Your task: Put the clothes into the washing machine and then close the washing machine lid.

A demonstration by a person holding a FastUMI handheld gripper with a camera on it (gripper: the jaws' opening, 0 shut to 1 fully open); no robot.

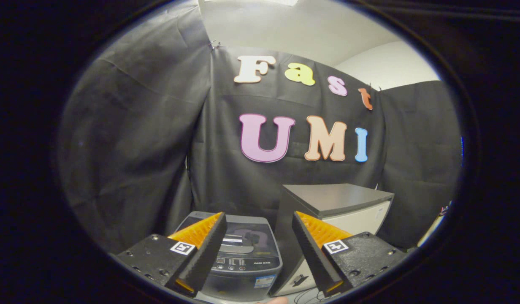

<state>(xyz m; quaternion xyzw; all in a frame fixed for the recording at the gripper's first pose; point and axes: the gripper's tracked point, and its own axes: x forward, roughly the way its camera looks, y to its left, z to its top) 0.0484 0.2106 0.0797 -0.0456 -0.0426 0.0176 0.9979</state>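
A small grey top-loading washing machine [243, 257] stands just ahead of and below my gripper [258, 221]. Its dark glass lid [243, 240] lies flat and looks shut, with a control panel along its front edge. My two fingers are spread wide apart with nothing between them; the washer shows through the gap. The left finger [203, 249] overlaps the washer's left side, the right finger [312, 249] its right side.
A white cabinet [348, 215] with a dark flat top stands right of the washer, close against it. Black cloth walls close in the back and both sides. A pale fingertip [272, 300] shows below the washer.
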